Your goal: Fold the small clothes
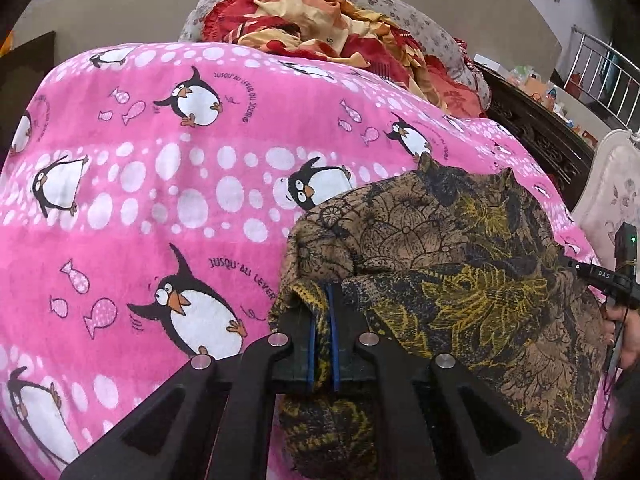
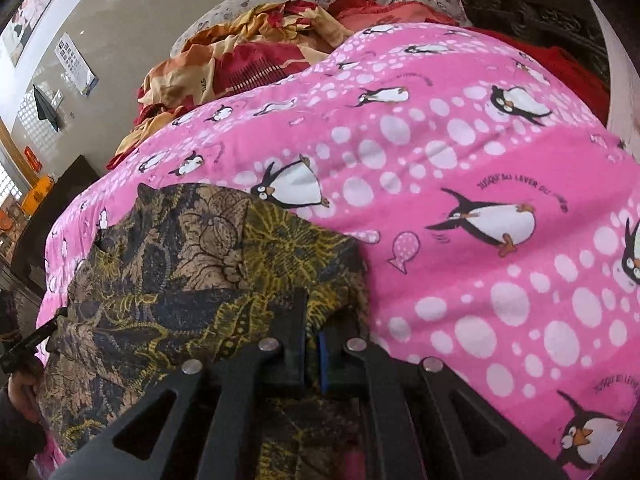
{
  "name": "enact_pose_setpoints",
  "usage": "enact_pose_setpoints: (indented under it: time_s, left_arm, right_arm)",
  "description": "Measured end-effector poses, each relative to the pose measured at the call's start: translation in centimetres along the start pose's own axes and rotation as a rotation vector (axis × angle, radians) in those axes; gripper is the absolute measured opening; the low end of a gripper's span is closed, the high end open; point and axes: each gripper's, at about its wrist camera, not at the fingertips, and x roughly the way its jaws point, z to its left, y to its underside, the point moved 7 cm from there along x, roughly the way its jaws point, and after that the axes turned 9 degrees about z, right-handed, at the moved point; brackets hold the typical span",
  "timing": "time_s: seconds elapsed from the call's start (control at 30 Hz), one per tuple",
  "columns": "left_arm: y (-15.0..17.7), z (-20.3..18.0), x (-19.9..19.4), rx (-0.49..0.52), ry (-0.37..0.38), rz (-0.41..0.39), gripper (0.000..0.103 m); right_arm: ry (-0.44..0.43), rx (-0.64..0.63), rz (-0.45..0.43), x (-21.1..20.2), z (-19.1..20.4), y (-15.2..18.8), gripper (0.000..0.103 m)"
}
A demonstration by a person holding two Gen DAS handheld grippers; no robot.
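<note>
Two grippers work one brown-and-yellow floral garment [image 1: 452, 248] lying on the pink penguin blanket [image 1: 168, 184]: left gripper [image 1: 323, 300] clenches its near edge. Right gripper [image 2: 314, 320] likewise pinches cloth beside the blanket's penguins.

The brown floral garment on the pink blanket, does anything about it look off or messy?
Yes. The garment lies bunched and uneven on the blanket, with folds overlapping. Both the left gripper and right gripper pinch its near edge.
</note>
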Motion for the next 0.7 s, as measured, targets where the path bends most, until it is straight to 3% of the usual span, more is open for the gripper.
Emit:
enact_pose_setpoints:
  time_s: [0.7]
  left_arm:
    - [-0.22, 0.50, 0.09, -0.049, 0.059, 0.000, 0.000]
  right_arm:
    - [-0.051, 0.031, -0.001, 0.09, -0.34, 0.08, 0.003]
